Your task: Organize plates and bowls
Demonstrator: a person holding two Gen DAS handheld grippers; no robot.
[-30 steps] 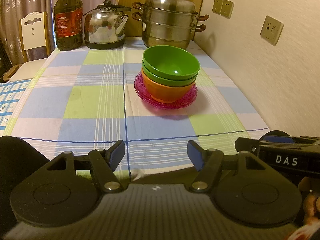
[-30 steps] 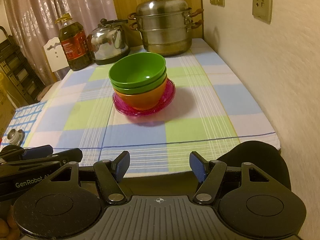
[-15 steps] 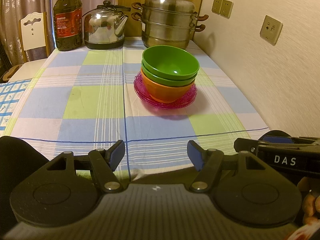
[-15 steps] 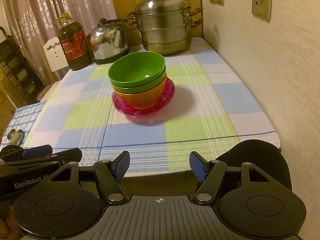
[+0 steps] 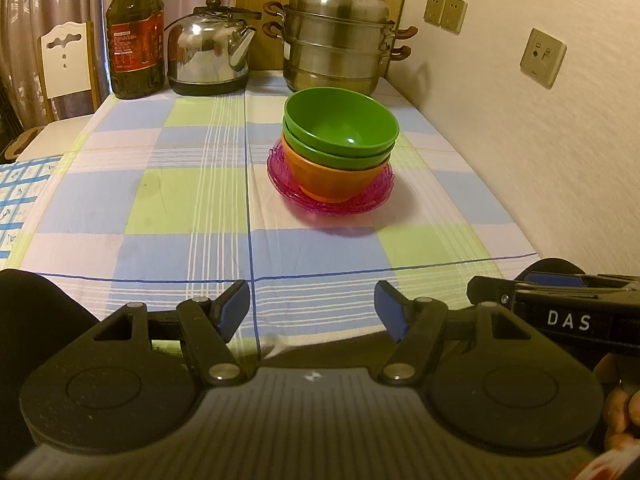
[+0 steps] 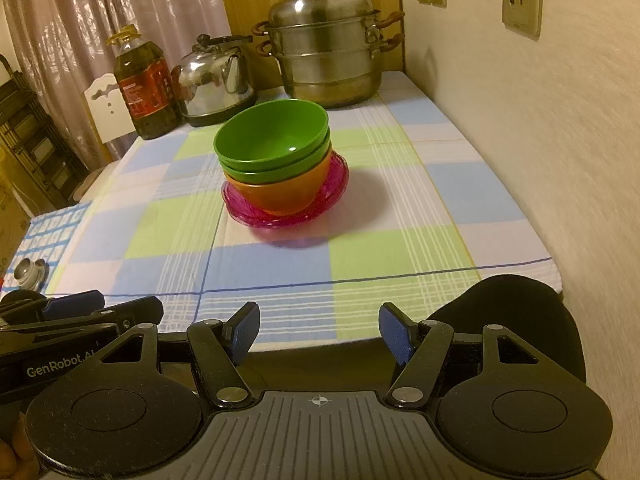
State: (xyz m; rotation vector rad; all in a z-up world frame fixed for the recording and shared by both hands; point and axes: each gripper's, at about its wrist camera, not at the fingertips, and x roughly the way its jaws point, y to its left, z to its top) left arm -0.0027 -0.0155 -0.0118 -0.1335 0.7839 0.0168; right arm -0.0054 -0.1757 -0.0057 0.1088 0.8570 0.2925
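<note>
A table under a blue, green and white checked cloth fills our view, pushed against a pale wall. At its far end stands a lidded steel steamer pot (contents hidden), then a steel kettle and a bottle of dark oil nearly full. Near the middle we see the stack: a pink plate on the cloth carries an orange bowl, which holds two nested green bowls, the top one empty. At the near edge, well apart from the stack, our left gripper and right gripper hang with jaws spread wide, nothing between their blue pads.
</note>
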